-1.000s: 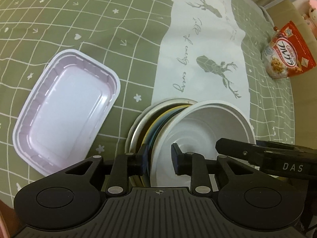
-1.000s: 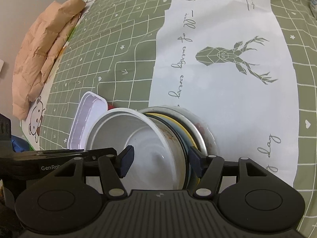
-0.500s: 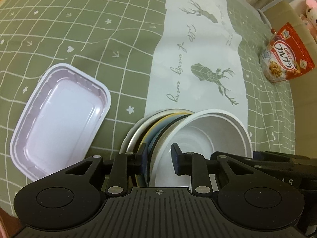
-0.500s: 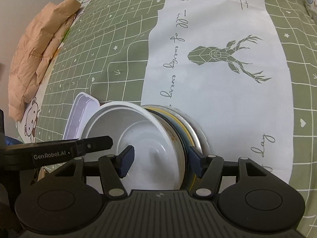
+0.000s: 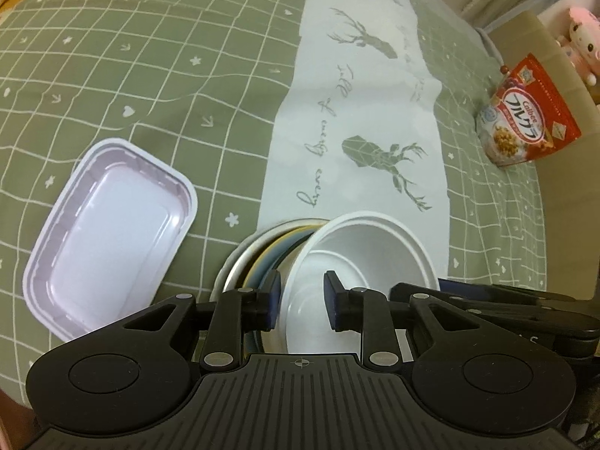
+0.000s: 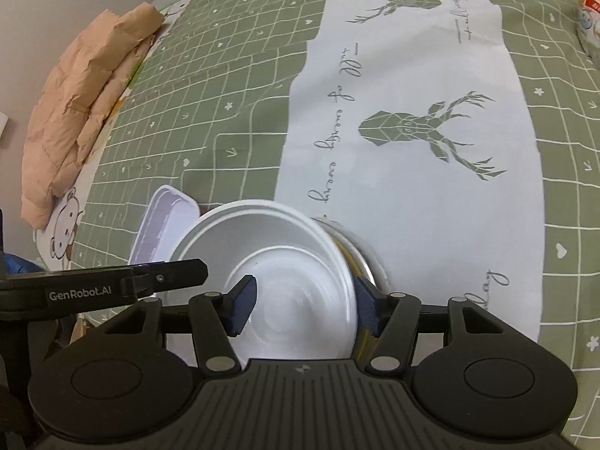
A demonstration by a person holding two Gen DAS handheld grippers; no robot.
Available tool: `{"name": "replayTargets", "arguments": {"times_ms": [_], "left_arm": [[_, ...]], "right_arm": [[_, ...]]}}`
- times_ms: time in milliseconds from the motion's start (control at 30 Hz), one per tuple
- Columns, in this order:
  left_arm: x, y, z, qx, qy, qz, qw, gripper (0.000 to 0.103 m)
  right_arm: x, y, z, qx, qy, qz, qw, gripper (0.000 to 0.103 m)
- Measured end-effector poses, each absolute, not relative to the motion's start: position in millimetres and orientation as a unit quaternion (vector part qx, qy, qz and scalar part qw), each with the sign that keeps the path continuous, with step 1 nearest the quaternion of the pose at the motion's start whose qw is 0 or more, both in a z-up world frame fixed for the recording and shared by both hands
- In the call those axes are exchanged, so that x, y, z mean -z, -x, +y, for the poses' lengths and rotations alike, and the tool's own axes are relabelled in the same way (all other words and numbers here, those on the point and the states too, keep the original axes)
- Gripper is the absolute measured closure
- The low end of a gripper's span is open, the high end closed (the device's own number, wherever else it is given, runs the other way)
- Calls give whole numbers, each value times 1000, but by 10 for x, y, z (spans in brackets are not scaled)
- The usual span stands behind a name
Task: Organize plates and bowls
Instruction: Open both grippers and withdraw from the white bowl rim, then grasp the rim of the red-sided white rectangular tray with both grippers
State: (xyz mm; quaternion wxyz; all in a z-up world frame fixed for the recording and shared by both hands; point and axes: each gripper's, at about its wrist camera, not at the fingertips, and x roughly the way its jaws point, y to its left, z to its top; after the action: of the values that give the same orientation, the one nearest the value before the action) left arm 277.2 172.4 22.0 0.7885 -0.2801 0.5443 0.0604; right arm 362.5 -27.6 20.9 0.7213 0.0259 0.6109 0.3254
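A white bowl (image 5: 360, 258) sits on a stack of plates (image 5: 258, 258) with silver, yellow and blue rims, at the near edge of the white deer runner. My left gripper (image 5: 302, 300) straddles the left side of the stack, jaws apart over the rims. My right gripper (image 6: 303, 307) straddles the bowl (image 6: 277, 262), one finger inside, one outside by the plates (image 6: 356, 258). I cannot tell whether either grips. A lilac rectangular tray (image 5: 108, 232) lies left of the stack and also shows in the right wrist view (image 6: 161, 221).
A green checked cloth (image 5: 150, 56) covers the table, with a white deer runner (image 6: 412, 131) down the middle. A red cereal bag (image 5: 525, 112) stands at the far right. A beige quilted jacket (image 6: 82, 105) lies at the left edge.
Both grippers and the stack have shifted slightly; the bowl and plates appear lifted and drawn toward the cameras, away from the tray.
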Motion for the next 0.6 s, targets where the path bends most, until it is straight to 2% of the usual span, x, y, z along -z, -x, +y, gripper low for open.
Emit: {"name": "replayTargets", "arguments": {"times_ms": [133, 400, 600], "left_arm": [[-236, -2749, 1788, -57, 288, 548, 783, 78], [-511, -2441, 2294, -67, 314, 498, 806, 78], [-383, -2316, 2865, -164, 232, 518, 807, 78]], "right_arm": [[-324, -3616, -309, -318, -11, 599, 734, 45], [-709, -3578, -50, -329, 12, 544, 772, 45], [-750, -3427, 705, -369, 12, 543, 754, 45]]}}
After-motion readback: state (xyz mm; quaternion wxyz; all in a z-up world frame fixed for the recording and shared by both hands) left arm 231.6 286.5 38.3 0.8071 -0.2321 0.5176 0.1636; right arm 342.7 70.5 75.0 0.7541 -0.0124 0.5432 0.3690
